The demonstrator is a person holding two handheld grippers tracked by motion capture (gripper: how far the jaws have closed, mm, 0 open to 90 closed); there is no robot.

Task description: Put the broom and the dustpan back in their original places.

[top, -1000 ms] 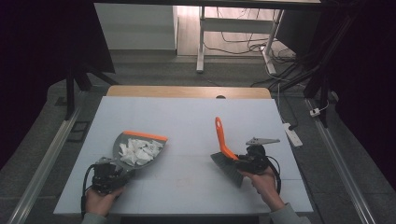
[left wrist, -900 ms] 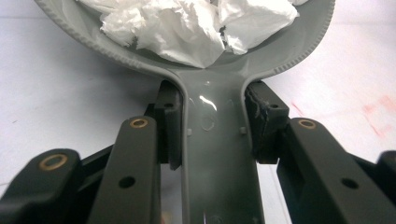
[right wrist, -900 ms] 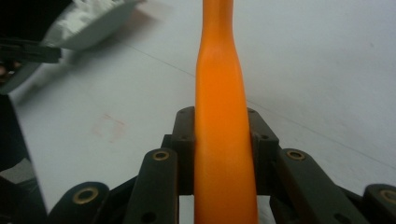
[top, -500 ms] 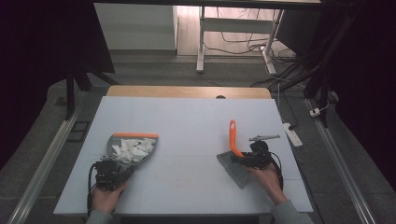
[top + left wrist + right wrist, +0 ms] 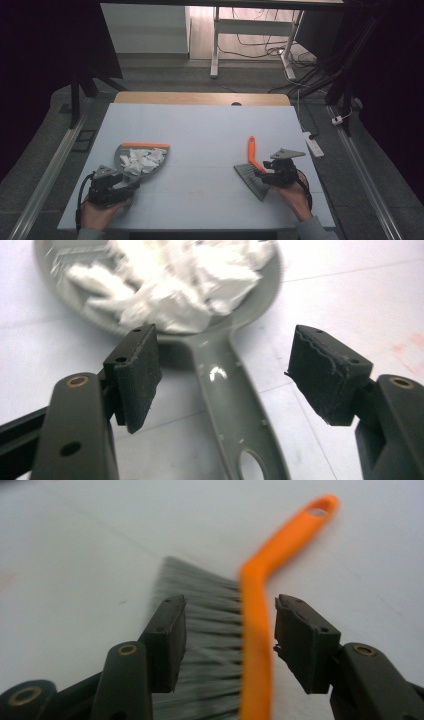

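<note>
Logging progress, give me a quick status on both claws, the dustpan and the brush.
Both claws open, jaws just opened: left claw, right claw. Grey plastic dustpan and orange-handled brush released on table. Nothing in the way.

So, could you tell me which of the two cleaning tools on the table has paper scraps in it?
The grey dustpan at the left gripper, heaped with white scraps. The brush at the right gripper carries none.

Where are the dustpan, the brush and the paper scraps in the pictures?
dustpan (image 5: 235, 405), left gripper view, on its grey handle.
brush (image 5: 255, 630), right gripper view, on its orange handle.
paper scraps (image 5: 141, 160), high view, on the white pile inside the pan.
</note>
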